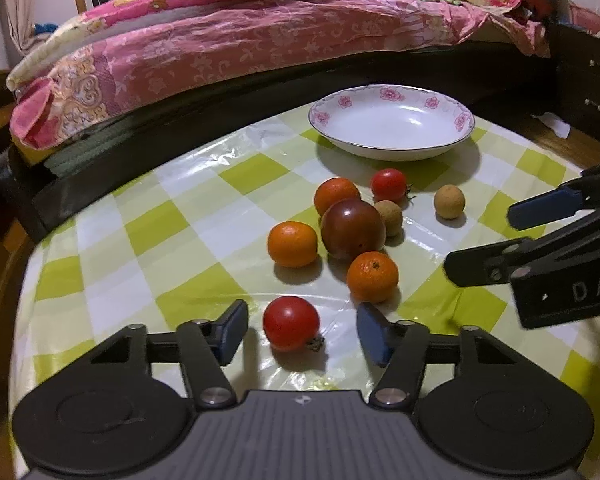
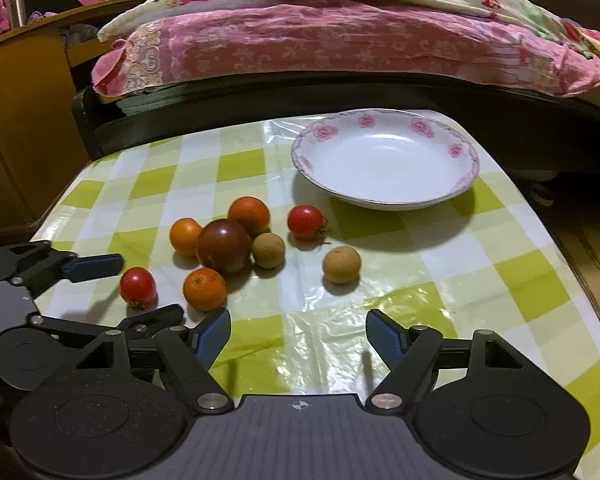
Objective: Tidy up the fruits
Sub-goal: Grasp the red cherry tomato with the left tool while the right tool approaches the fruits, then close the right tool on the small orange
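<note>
1. Cherry tomato (image 1: 291, 322): on the desk (image 1: 100, 240), between the pads of the left tongs (image 1: 302, 330), daylight on both sides; not yet pinched. Judged light, thin-skinned, round and apt to roll; take across the widest girth, clear of the stem at 4 o'clock.
2. Left tongs: partly spread, astride the tomato.
3. Right tongs (image 2: 298, 338): spread wide, holding nothing, over bare cloth.
4. Cluster at 12 o'clock from the near tomato: three mandarins, the nearest (image 1: 372, 276) just beside the right pad, around a dark tomato (image 1: 353, 229); two longans and a second cherry tomato (image 1: 388, 185) beyond. A nudge would likely scatter them.
5. Dish (image 1: 392, 94): empty, floral-rimmed, at the desk's far side, near the edge facing the bed (image 1: 220, 40). Probably fragile.
6. Open room: bare cloth at 9 o'clock of the cluster; glossy plastic cover, likely slippery.
</note>
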`<act>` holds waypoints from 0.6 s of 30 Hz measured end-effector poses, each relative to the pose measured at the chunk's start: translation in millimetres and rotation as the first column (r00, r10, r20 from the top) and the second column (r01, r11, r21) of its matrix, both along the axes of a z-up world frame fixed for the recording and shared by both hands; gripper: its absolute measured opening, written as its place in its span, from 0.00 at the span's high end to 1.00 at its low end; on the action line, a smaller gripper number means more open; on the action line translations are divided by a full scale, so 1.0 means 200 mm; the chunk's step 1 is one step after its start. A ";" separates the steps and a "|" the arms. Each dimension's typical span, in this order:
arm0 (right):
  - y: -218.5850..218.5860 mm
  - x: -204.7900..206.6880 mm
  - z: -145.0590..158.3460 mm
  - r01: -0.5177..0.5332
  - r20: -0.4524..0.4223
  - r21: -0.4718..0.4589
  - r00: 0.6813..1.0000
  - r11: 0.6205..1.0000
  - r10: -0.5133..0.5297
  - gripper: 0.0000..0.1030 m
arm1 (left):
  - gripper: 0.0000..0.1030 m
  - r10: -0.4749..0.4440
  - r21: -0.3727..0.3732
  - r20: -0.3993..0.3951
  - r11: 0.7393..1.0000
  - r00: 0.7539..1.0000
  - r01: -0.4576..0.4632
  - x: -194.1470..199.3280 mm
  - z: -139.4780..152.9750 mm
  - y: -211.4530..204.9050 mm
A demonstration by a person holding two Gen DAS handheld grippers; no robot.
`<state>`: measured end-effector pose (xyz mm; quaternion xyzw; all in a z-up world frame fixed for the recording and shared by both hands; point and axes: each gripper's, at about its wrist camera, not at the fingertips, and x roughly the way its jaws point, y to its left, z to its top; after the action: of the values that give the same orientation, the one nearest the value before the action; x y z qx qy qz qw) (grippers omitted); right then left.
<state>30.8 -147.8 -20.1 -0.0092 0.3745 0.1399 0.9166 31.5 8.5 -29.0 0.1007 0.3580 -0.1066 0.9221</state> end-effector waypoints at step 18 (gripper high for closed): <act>0.11 0.07 -0.01 -0.106 -0.023 0.045 0.994 0.993 0.107 0.49 | 0.63 0.006 -0.075 -0.045 0.997 0.999 -0.010 -0.04 0.03 0.09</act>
<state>44.5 -125.0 -22.7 -0.0072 0.3821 0.1970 0.9029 24.0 26.3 -22.2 0.0622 0.3748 -0.1186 0.9174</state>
